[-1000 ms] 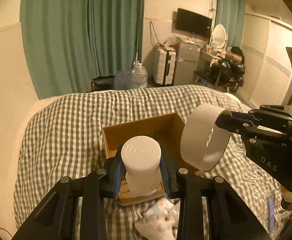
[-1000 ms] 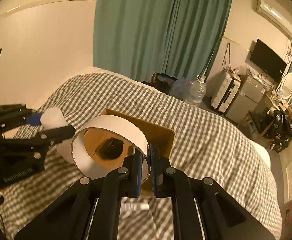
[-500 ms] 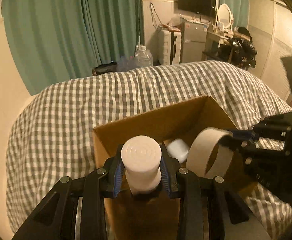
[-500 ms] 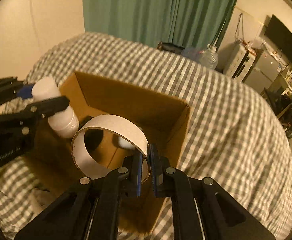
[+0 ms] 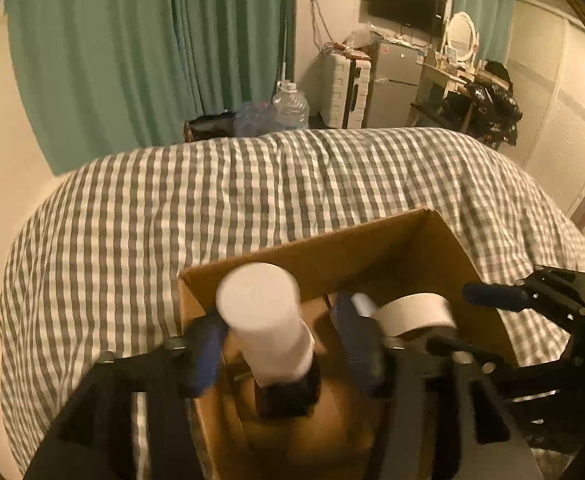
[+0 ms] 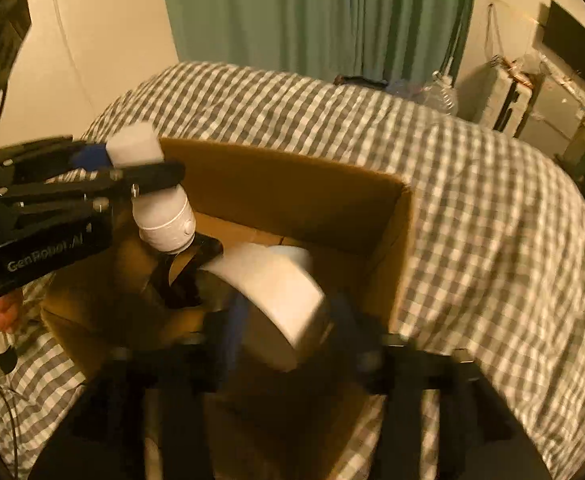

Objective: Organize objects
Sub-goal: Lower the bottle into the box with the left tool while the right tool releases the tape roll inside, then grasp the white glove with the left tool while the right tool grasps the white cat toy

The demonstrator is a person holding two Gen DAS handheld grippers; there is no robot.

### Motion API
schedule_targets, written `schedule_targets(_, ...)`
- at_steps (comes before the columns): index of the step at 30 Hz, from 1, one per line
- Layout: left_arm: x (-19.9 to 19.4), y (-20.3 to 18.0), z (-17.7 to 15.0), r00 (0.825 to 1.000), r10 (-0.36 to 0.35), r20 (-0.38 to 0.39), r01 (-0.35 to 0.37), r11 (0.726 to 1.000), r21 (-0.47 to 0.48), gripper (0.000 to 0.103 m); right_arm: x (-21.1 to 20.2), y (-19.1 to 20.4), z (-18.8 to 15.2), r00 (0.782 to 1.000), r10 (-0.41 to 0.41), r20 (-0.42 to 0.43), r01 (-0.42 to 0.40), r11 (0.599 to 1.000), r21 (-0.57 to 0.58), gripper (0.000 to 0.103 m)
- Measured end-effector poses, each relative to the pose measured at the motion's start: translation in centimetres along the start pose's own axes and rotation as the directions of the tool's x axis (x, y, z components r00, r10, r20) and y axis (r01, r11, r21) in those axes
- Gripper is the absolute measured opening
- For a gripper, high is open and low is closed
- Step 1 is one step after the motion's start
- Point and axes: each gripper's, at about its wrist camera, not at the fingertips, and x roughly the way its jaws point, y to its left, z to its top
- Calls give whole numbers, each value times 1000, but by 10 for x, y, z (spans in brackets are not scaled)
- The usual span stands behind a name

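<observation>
Both loads over the open brown cardboard box (image 6: 292, 184) on the checked bed cover (image 5: 212, 200). Left gripper (image 5: 280, 344) spread, white cylindrical bottle (image 5: 264, 320) loose between pads. Right gripper (image 6: 288, 320) spread around broad white tape roll (image 6: 276, 292). Withdraw straight up, clear of the walls.

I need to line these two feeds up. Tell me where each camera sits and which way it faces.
Left wrist: sits on the left gripper, looks forward along its fingers over the box and checked bed towards the curtains; its own fingers flank the bottle, and the right gripper enters at right.
Right wrist: sits on the right gripper, looks down into the box; its blurred fingers stand either side of the tape roll, and the left gripper enters at left.
Shared: box, bottle, tape roll, bed.
</observation>
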Motion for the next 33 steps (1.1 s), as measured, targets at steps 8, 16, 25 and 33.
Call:
schedule_targets(8, -52, 1, -16, 997, 60, 42, -61, 998, 22, 81, -57, -5, 5, 996, -44, 74, 43, 999, 17, 61)
schedule_targets(16, -99, 3, -32, 995, 75, 72, -77, 997, 30, 83, -109, 11, 0, 991, -81, 110, 82, 997, -8, 63)
schedule_targets(25, -120, 3, -80, 991, 112, 67, -115, 992, 43, 95, -144, 38, -14, 986, -90, 141, 95, 995, -30, 69)
schedule_targets(33, -106, -18, -132, 991, 131, -4, -130, 989, 68, 96, -116, 53, -59, 993, -104, 58, 107, 993, -52, 71)
